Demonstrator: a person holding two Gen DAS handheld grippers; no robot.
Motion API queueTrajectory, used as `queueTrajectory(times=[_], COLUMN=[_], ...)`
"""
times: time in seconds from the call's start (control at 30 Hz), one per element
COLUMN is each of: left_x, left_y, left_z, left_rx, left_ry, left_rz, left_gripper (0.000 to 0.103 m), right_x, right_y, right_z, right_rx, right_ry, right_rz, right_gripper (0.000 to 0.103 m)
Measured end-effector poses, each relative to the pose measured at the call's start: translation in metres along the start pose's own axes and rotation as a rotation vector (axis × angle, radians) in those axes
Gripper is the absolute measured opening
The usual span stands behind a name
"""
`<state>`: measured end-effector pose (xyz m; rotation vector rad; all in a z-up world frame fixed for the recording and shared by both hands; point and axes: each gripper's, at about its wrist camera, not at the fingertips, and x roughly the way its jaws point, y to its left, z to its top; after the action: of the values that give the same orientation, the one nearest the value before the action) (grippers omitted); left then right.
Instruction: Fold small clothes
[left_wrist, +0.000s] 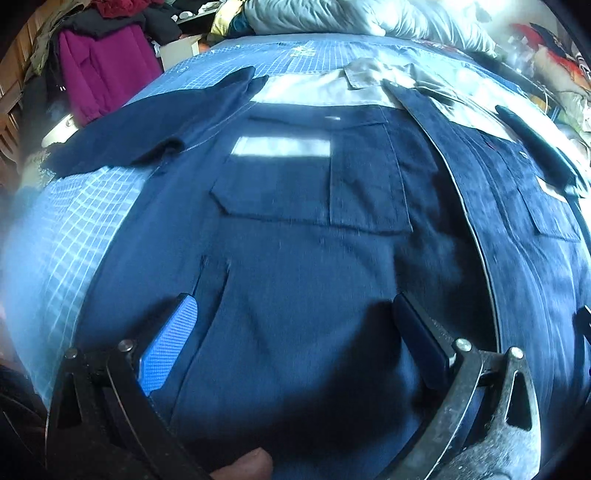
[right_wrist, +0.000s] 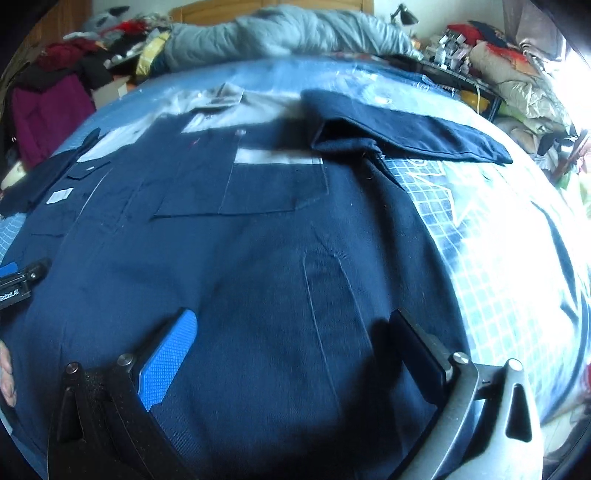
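Both the left gripper (left_wrist: 295, 332) and right gripper (right_wrist: 295, 343) hover wide open over the navy shirt (left_wrist: 295, 258), gripping nothing.

shirt (left_wrist: 303, 266): matt navy woven cloth, visible stitching, paler grey cloth at the collar
mat (left_wrist: 74, 229): smooth blue sheet with a white printed grid, glossy where light hits it
left gripper (left_wrist: 295, 332): black and bare metal arms, scuffed and dull, with shiny rivets; one pad is blue textured rubber or plastic
right gripper (right_wrist: 295, 343): the same dull metal, with a dimpled blue pad
quilt (right_wrist: 288, 33): soft grey padded cloth, slight sheen
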<state>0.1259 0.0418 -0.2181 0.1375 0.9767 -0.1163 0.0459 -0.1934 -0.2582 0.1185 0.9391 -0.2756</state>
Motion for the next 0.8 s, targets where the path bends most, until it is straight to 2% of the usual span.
queueTrajectory(times=[0.23,0.37,0.47,0.57,0.67,0.8], left_x=[-0.007,-0.007,-0.017,-0.035,-0.066,-0.124], left_y=[0.0,0.0,-0.005,-0.017,-0.027,-0.037], left_z=[-0.011,-0.009,-0.009,-0.01,-0.008,0.0], left_rx=[0.015,0.013,0.035,0.069,0.078,0.071], left_ry=[-0.047,-0.035,-0.016,-0.044,-0.09,-0.166], left_rz=[-0.002,-0.004,0.023,0.054,0.034,0.009], left_gripper=[0.103,0.103,0.103,0.103,0.103,0.103], right_x=[-0.004,-0.004,-0.007,-0.01,-0.021,-0.064], right_y=[-0.003,-0.001,-0.002,-0.003,0.001,0.016], right_z=[-0.003,-0.005,-0.001,0.001,0.0,0.002], right_rx=[-0.02,-0.028,-0.035,-0.054,-0.091,-0.146], right_ry=[-0.001,-0.018,0.008,0.037,0.032,-0.009], right_rz=[0.035,0.026,0.043,0.054,0.037,0.008], right_gripper=[0.103,0.103,0.103,0.103,0.103,0.103])
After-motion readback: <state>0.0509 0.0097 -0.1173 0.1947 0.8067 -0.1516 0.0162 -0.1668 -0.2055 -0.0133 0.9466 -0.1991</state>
